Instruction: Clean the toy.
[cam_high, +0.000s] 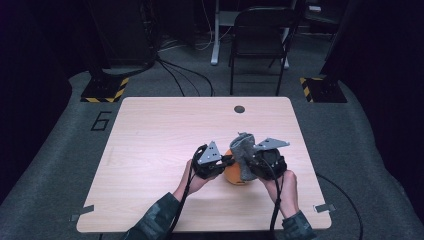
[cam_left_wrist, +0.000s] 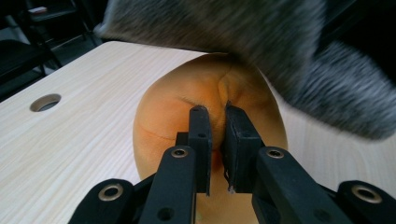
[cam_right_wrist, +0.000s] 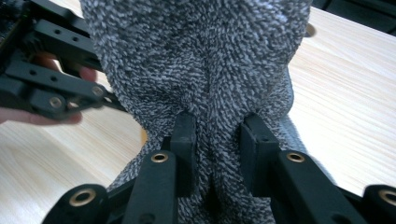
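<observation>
An orange soft thing (cam_high: 234, 173) lies on the wooden table (cam_high: 160, 130), between my two hands. My left gripper (cam_high: 227, 161) comes at it from the left and is shut on a fold of the orange thing (cam_left_wrist: 187, 102), its fingertips (cam_left_wrist: 200, 122) pinching the fabric. My right gripper (cam_high: 250, 159) is shut on a grey knitted cloth (cam_high: 243, 152), lifted above the table; the grey cloth (cam_right_wrist: 196, 65) bunches between its fingers (cam_right_wrist: 184, 135) and drapes over the orange thing. In the left gripper view the grey cloth (cam_left_wrist: 289, 51) hangs blurred above the orange thing.
A round cable hole (cam_high: 239, 109) sits near the table's far edge. Beyond the table stand a black folding chair (cam_high: 260, 35) and cables on the grey floor. Tape strips mark the table's near corners (cam_high: 325, 207).
</observation>
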